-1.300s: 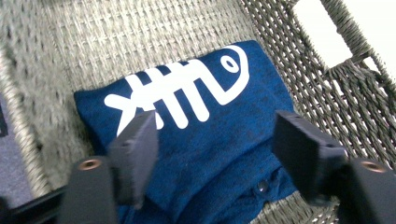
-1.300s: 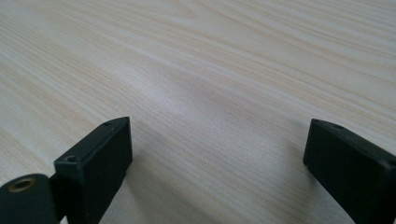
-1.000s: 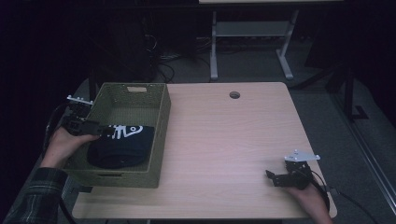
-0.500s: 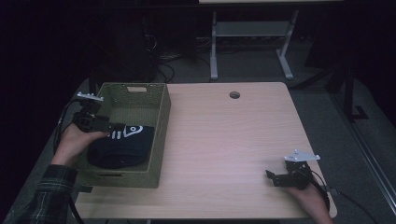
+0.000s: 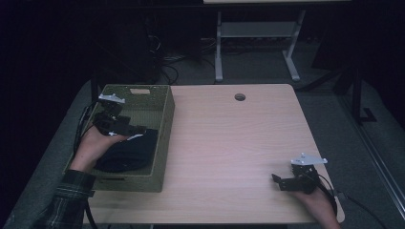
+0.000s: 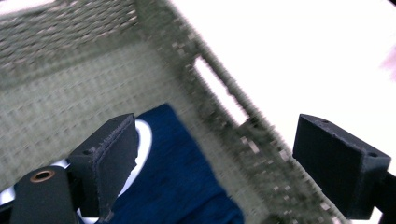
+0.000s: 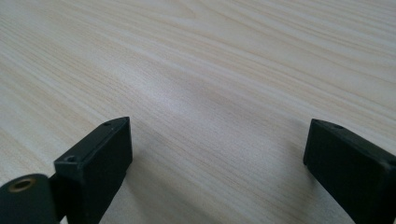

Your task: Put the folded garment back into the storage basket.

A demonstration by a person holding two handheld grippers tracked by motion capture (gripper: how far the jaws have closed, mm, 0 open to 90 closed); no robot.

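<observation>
A green woven basket point(image 5: 165, 125) stands at the table's left edge with a dark blue garment point(image 5: 129, 152) lying in it. My left gripper point(image 5: 136, 131) hovers over the basket above the garment, jaws wide apart and holding nothing. In the left gripper view the blue garment point(image 6: 187, 177) with a white print point(image 6: 142, 140) lies below the open gripper point(image 6: 215, 158), beside the basket wall point(image 6: 219, 93) with its handle slot. My right gripper point(image 5: 279, 180) rests low at the table's front right, open over bare wood. The right gripper point(image 7: 217, 158) has nothing between its jaws.
The light wooden table point(image 5: 229, 143) has a round cable hole point(image 5: 239, 97) near its far edge. A white desk frame point(image 5: 253, 43) and cables stand on the dark floor behind. The person's left sleeve point(image 5: 67, 200) is plaid.
The left gripper has moved up and towards the basket's far end, and the garment now lies flatter in the basket. The right gripper has stayed put.
</observation>
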